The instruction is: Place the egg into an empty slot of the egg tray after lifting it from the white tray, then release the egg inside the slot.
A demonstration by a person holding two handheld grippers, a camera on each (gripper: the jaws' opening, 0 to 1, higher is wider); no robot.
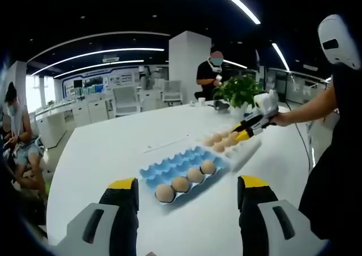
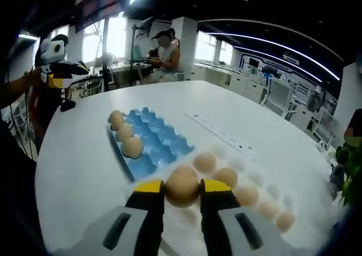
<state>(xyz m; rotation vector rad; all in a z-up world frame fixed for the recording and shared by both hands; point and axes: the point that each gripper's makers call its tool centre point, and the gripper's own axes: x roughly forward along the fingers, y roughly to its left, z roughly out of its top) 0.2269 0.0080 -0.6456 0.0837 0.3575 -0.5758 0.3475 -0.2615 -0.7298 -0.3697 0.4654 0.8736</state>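
My right gripper (image 2: 182,189) is shut on a brown egg (image 2: 182,184), held just over the near end of the white tray (image 2: 240,164), which carries several more eggs. To its left lies the blue egg tray (image 2: 161,137) with eggs along its far-left row and the other slots bare. In the left gripper view the blue egg tray (image 1: 175,165) sits at centre with several eggs (image 1: 180,183) in its nearest row. The white tray (image 1: 250,148) lies behind it, with the right gripper (image 1: 244,133) over it. My left gripper (image 1: 188,182) hangs open in front of the blue tray, holding nothing.
Everything rests on a large white round table (image 1: 113,148). A potted plant (image 1: 240,89) stands at its far side and a thin white strip (image 1: 167,144) lies behind the blue tray. A person stands at the table's right edge, and others sit beyond it.
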